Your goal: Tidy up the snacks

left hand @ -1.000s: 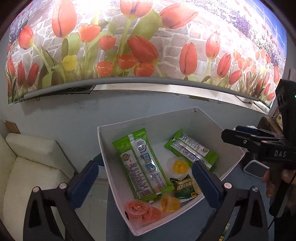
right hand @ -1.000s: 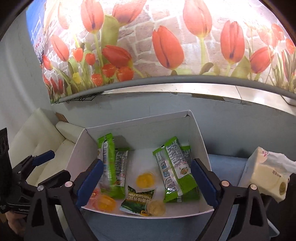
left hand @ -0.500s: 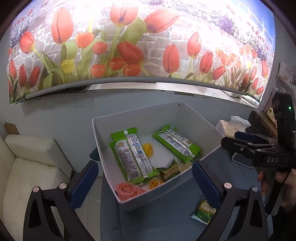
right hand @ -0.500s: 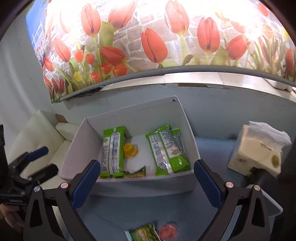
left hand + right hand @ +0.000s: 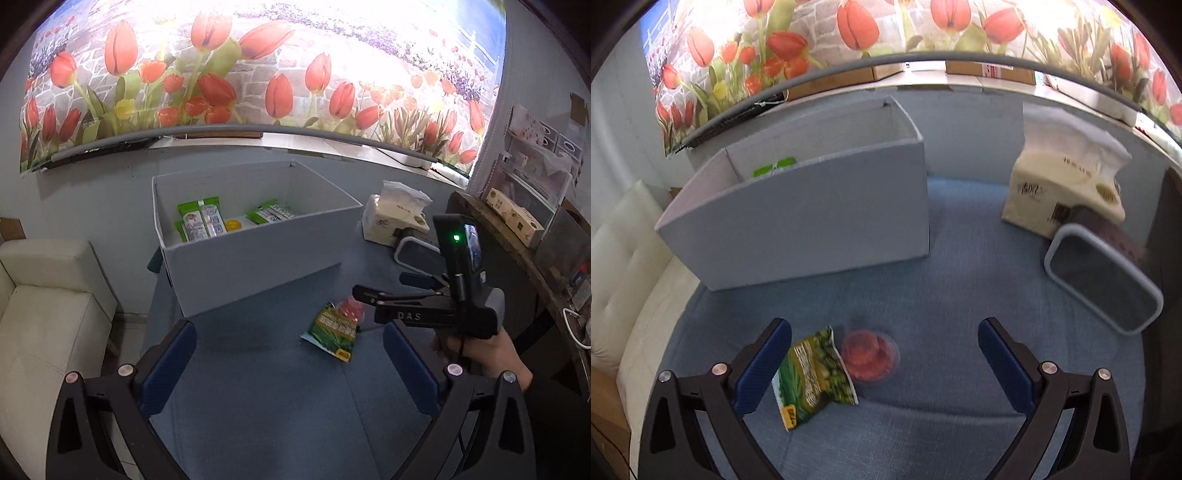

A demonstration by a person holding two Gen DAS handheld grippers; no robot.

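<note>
A white box [image 5: 255, 254] [image 5: 812, 218] stands on the blue cloth, holding long green snack packs [image 5: 201, 221] and a yellow jelly cup [image 5: 232, 224]. In front of it a small green snack bag [image 5: 334, 328] [image 5: 812, 373] lies on the cloth beside a red jelly cup [image 5: 349, 306] [image 5: 871, 353]. My right gripper [image 5: 884, 362] hangs open just above these two, with the cup and bag between its blue pads and untouched. My left gripper [image 5: 288, 362] is open and empty, farther back over bare cloth. The right gripper [image 5: 373, 299] and the hand holding it show in the left wrist view.
A tissue pack [image 5: 395, 214] [image 5: 1067, 184] stands right of the box, with a grey-rimmed dark lidded container [image 5: 419, 254] [image 5: 1104, 280] in front of it. A white sofa [image 5: 40, 317] lies to the left. A wooden shelf with small boxes [image 5: 517, 221] is at the right.
Both grippers pulled back from over the box. The right one sank toward the cloth, bringing the green bag and red cup between its fingers. The box contents are mostly hidden behind its front wall.
</note>
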